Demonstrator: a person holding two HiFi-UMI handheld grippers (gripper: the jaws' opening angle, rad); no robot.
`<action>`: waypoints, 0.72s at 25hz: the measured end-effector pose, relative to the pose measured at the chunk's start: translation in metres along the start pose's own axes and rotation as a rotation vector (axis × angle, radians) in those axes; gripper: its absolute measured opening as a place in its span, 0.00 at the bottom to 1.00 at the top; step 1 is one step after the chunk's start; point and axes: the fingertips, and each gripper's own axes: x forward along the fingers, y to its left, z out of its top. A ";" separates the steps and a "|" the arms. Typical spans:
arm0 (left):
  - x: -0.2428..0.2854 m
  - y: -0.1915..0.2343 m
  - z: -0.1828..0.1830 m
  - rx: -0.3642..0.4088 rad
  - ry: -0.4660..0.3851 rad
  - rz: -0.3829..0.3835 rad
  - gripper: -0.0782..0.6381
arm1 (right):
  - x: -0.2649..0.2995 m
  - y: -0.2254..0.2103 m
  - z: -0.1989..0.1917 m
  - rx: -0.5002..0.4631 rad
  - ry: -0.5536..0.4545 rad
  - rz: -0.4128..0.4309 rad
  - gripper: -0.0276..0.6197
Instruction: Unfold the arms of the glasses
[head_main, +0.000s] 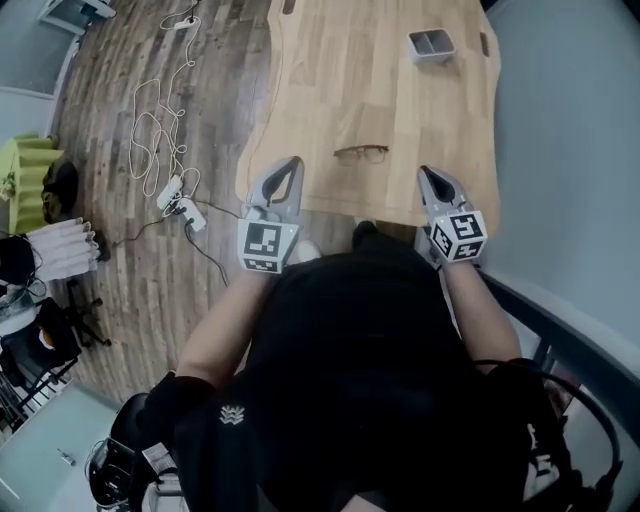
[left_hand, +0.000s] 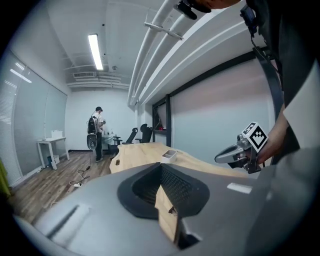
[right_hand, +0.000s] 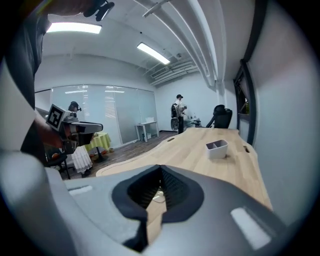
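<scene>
Both pairs of jaws are pressed together, and nothing is between them. The left gripper (head_main: 288, 166) and the right gripper (head_main: 427, 173) hang over the near edge of the counter (head_main: 330, 90), one on each side.

The glasses (head_main: 361, 153) lie flat on the wood, between the two grippers and a little past their tips. Nothing touches them yet. They are too small here to show how the arms lie, but the job seems not to have begun.

I think the step now is to reach in and take hold. To do it well:

- Spread both pairs of jaws first. Shut jaws can only push the glasses around.
- Come in from both sides at once, low and slow, so the glasses do not slide away.
- Let one gripper pinch the front of the frame, near the end or the middle bar. Keep off the lenses, since they could get scratched or pop out.
- Let the other gripper catch the thin tip of one arm and swing it out gently. Stop when the hinge stops. Then do the other arm.
- The arms are thin and lie close to the wood, so lifting the frame a little may help the jaws get under them.

The glasses sit near the front edge, so a push toward the person could knock them off. The small grey box (head_main: 431, 44) is far back on the counter and out of the way.
</scene>
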 end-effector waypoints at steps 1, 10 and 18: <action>0.006 0.001 0.000 0.000 0.010 0.017 0.12 | 0.011 0.001 0.000 -0.020 0.012 0.048 0.05; 0.043 0.004 -0.014 -0.010 0.140 0.156 0.12 | 0.083 0.018 -0.006 -0.262 0.128 0.428 0.05; 0.053 0.000 -0.033 -0.027 0.156 0.117 0.12 | 0.119 0.052 -0.028 -0.363 0.230 0.572 0.05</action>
